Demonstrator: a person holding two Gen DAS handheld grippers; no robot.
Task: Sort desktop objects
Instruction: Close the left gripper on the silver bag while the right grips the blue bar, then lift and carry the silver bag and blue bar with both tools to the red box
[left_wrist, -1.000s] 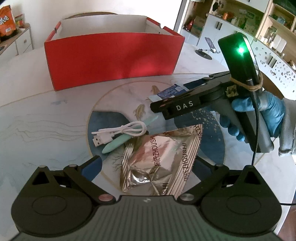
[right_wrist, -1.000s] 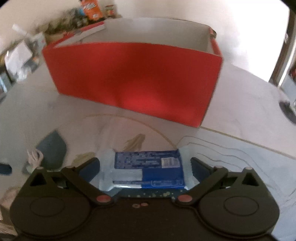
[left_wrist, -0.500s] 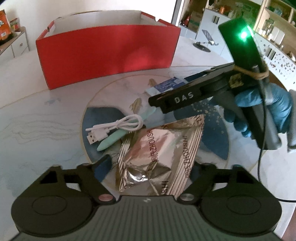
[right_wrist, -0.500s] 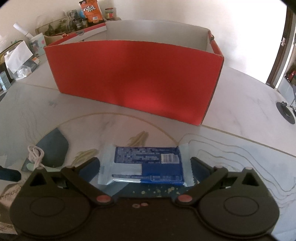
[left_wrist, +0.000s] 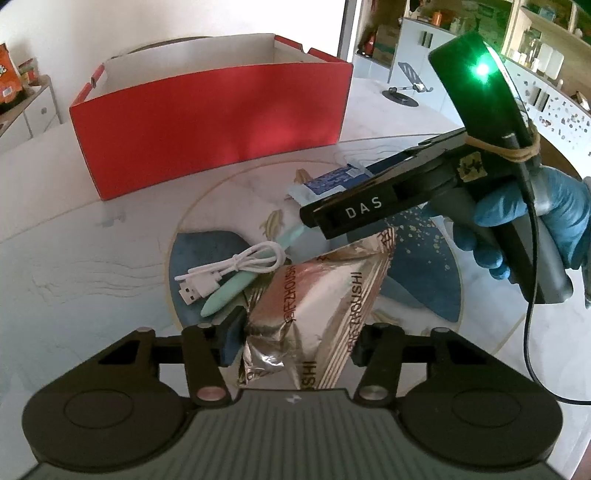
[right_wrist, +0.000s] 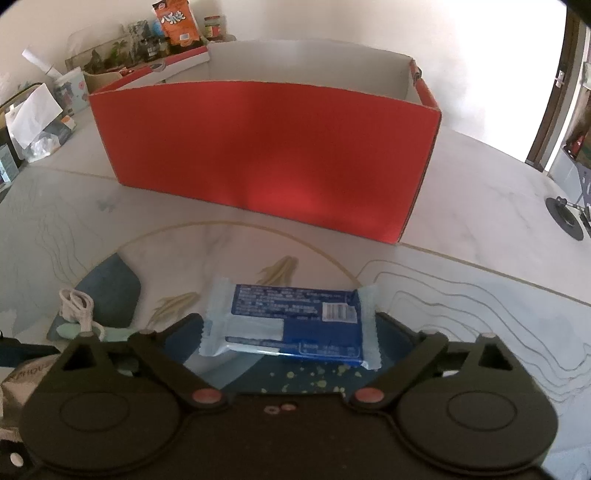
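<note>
A crinkled silver snack bag (left_wrist: 314, 306) lies on the round blue-and-white table inlay. My left gripper (left_wrist: 295, 338) straddles it with its jaws closing, and both pads touch the bag's sides. A blue and white snack packet (right_wrist: 291, 321) lies flat between the fingers of my right gripper (right_wrist: 290, 326). That gripper's jaws are closing slightly, with small gaps still showing beside the packet's ends. The left wrist view shows the same packet (left_wrist: 332, 181) under the right gripper, which a blue-gloved hand (left_wrist: 535, 218) holds. The red box (left_wrist: 214, 125) stands behind, open-topped.
A white USB cable (left_wrist: 236, 267) and a mint green pen-like stick (left_wrist: 229, 295) lie just left of the silver bag. A black phone stand (right_wrist: 565, 218) sits far right on the marble table (left_wrist: 92, 258). Clutter (right_wrist: 33, 122) lines the table's left side.
The left jaws have narrowed from wide apart to touching the silver bag. The right jaws have drawn in slightly around the blue packet. Both hands have stayed almost where they were.
</note>
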